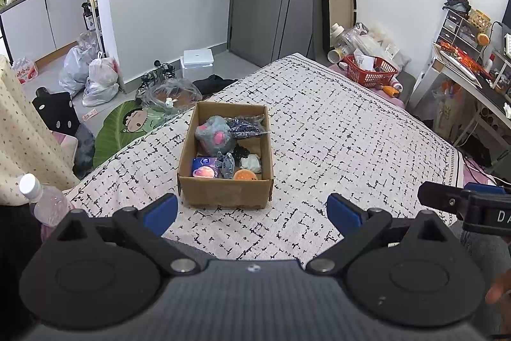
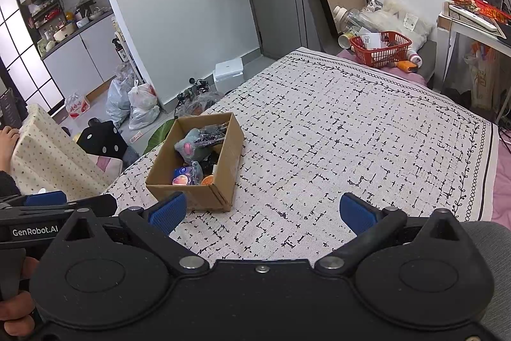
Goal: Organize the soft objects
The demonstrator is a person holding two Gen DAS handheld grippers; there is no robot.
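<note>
The left hand-held gripper (image 1: 252, 211) hangs spread and empty just before the cardboard box (image 1: 223, 190) on the bed (image 1: 335, 130). Inside lie a grey-pink plush toy (image 1: 213, 136) and what may be small pouches. The right hand-held gripper (image 2: 260, 213) is spread too, gripping nothing.

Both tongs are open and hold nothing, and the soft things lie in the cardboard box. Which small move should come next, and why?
Probably ease the left tongs forward and down toward the grey plush toy, which sits on top in the cardboard box. The box lies straight ahead of them, while the right tongs see it off to their left.
</note>
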